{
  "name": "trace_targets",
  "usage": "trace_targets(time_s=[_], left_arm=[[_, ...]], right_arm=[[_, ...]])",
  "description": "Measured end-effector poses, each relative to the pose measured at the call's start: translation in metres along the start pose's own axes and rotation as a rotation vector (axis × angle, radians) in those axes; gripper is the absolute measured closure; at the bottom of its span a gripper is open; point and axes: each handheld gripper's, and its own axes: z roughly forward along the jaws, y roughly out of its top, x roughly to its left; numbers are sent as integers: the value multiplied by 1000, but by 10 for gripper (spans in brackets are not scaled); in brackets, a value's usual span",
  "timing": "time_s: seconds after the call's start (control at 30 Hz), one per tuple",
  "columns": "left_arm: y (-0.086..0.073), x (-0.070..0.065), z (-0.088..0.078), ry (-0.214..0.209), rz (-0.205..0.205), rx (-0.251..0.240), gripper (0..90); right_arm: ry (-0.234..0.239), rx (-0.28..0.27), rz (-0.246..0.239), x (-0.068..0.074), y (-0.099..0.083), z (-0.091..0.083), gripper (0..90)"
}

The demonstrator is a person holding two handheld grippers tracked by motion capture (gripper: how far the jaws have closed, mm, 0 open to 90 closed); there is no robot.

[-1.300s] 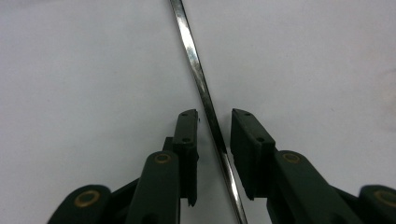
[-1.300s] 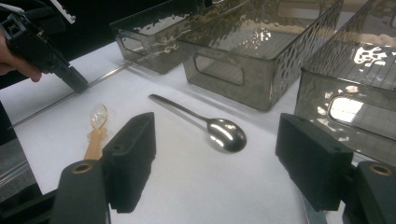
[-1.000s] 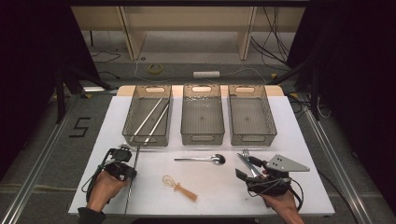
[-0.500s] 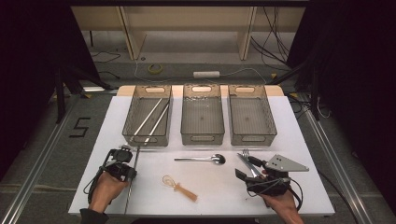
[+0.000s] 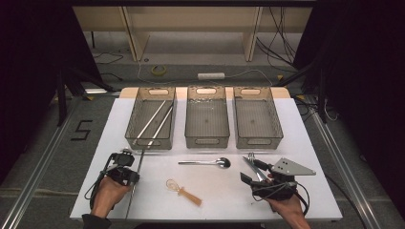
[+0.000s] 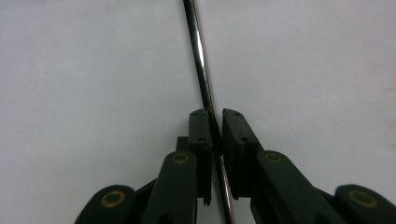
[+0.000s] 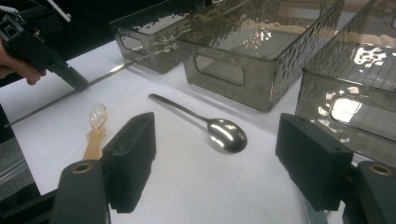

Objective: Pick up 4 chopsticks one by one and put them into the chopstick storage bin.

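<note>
Steel rod [image 6: 201, 70] near the tabletop's [image 5: 305, 133] left edge: my left gripper [image 6: 214, 116] has just closed on it (pads pressing); right gripper [image 7: 215, 154] stands wide, empty.

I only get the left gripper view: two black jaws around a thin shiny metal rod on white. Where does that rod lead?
Observer: The thin metal rod ends by the front wall of the leftmost clear grey plastic bin; the left gripper has just been closing its jaws on the rod between them.
Visitor: Anything inside that bin?
Observer: Two similar metal rods, lying slanted.
Visitor: And the other hand?
Observer: The right gripper is open, near a silver metal spoon on the white table.
</note>
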Motion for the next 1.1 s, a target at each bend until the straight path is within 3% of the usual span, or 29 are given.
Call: trace_targets(time_s=[0.67, 1.1], left_arm=[[0, 1, -1, -11, 55, 2, 854], [0, 7, -12, -41, 105, -3, 856]], right_arm=[[1, -3, -1, -1, 0, -1, 299], [-1, -4, 2, -1, 0, -2, 299]])
